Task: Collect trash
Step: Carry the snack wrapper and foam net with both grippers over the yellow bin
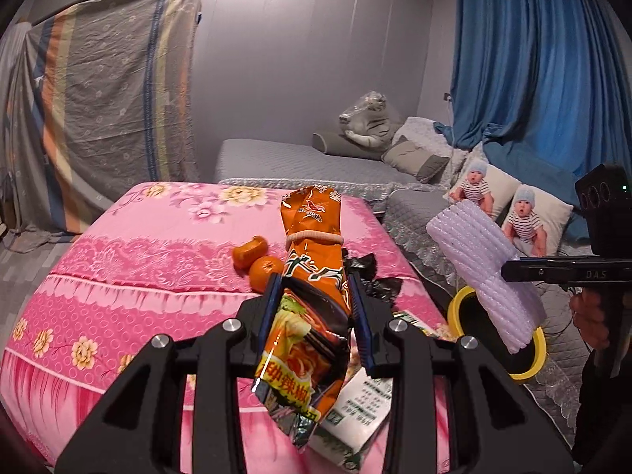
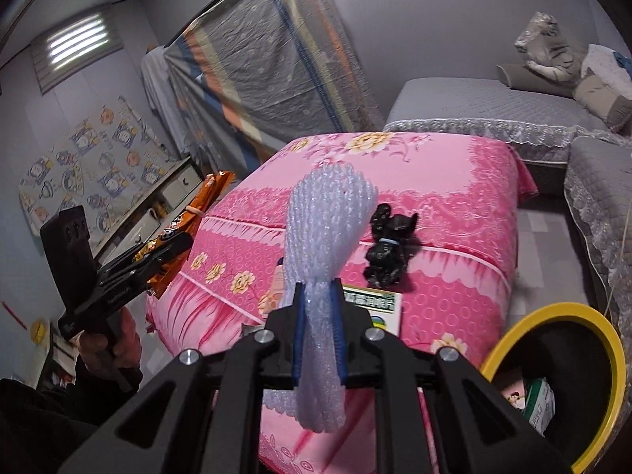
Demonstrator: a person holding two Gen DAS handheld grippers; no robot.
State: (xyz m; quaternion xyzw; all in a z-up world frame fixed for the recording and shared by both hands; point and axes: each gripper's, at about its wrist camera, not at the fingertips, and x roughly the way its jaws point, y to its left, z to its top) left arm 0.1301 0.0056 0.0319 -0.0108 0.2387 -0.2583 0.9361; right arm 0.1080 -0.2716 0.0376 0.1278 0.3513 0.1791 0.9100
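My left gripper point(image 1: 316, 288) is shut on an orange snack bag point(image 1: 312, 260) tied with a band, held above the pink floral table point(image 1: 130, 268). My right gripper point(image 2: 319, 296) is shut on a white foam net sleeve point(image 2: 324, 245); it also shows in the left wrist view point(image 1: 486, 260), above the yellow-rimmed trash bin point(image 1: 458, 300). The bin point(image 2: 592, 320) sits at the table's right side with cartons inside. Two oranges point(image 1: 256, 260), a crumpled black bag point(image 2: 389, 249) and a green-white carton point(image 2: 375, 302) lie on the table.
A grey sofa bed point(image 1: 300, 158) with pillows and a wrapped plush point(image 1: 367, 118) stands behind the table. Baby-print cushions point(image 1: 513, 213) and a blue curtain point(image 1: 533, 59) are at the right. A covered rack point(image 2: 268, 63) and a cabinet point(image 2: 166, 197) stand at the left.
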